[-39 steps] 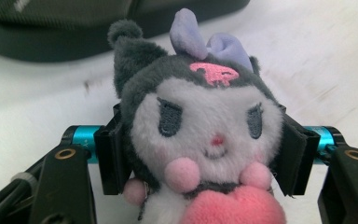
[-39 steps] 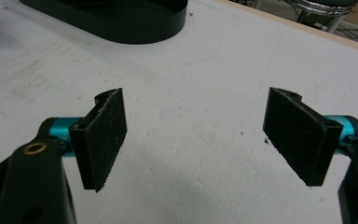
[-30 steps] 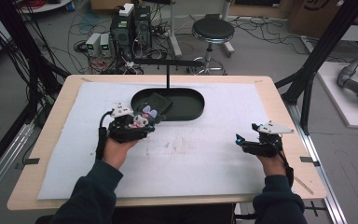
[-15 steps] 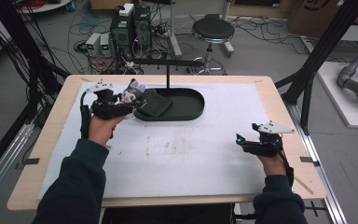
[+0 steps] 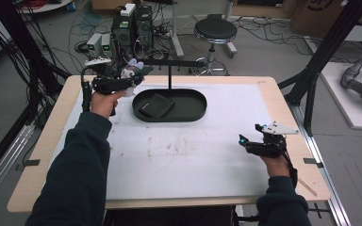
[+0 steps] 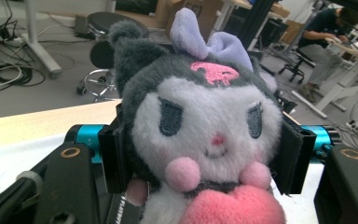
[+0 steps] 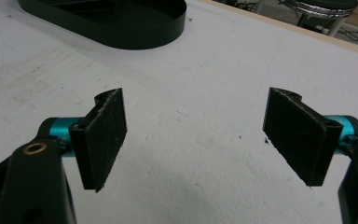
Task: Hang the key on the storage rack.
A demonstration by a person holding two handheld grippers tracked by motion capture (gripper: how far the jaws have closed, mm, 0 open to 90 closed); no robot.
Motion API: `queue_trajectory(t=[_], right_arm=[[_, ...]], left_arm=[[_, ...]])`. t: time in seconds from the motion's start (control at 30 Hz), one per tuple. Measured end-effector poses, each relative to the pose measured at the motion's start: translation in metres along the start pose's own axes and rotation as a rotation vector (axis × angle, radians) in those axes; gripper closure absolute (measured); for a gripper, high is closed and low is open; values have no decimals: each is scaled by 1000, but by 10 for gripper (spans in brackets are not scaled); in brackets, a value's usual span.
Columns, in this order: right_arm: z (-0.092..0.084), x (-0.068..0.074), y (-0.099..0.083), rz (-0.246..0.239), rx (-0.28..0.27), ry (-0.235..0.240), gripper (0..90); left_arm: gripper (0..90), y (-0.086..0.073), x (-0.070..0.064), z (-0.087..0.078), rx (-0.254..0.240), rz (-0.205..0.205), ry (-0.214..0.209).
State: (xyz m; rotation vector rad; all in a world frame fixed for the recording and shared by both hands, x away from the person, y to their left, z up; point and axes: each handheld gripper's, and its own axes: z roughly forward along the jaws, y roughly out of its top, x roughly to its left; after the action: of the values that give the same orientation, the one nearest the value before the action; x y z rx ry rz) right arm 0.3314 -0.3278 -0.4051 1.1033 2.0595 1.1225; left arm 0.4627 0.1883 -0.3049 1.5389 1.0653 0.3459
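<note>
Our left tool point(image 6: 200, 149) clamps the plush toy point(image 6: 200, 126) just left of the black tray point(image 5: 191, 110); our right tool point(image 7: 196, 135) gapes empty, well apart from the tray's right end.

A soft plush toy point(image 6: 205, 135) of fuzzy grey, white and pink fabric, with stitched cloth features and a smooth lilac bow. The gripper pads point(image 7: 103, 135) look like rough, matt black foam on glossy teal metal. A matt black plastic tray point(image 5: 195, 111) sits on a slightly scuffed white foam sheet point(image 5: 188, 155) over a pale wooden table point(image 5: 290, 101).
</note>
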Motion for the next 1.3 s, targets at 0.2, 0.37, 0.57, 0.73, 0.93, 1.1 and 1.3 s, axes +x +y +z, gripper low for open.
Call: queue_trajectory(t=[0.2,0.37,0.57,0.73,0.93,1.1,1.3], right_arm=[[0,0,0,0,1,2,219],[-1,-2,-2,7,2,0,218],[-1,-4,-3,4,1,-1,218],[-1,-4,-3,3,2,-2,218],[-1,-4,-3,6,7,-3,218],[-1,-4,-3,6,9,-1,218],[-1,-5,-4,5,8,-2,218]], left_arm=[[352,6,8,13,-1,-32,17],[352,7,13,16,-15,-47,29],[352,7,16,16,-44,-69,13],[352,8,19,18,-63,-84,14],[352,15,23,21,-74,-72,42],[352,2,30,22,-53,-51,124],[351,-20,38,20,-38,-60,179]])
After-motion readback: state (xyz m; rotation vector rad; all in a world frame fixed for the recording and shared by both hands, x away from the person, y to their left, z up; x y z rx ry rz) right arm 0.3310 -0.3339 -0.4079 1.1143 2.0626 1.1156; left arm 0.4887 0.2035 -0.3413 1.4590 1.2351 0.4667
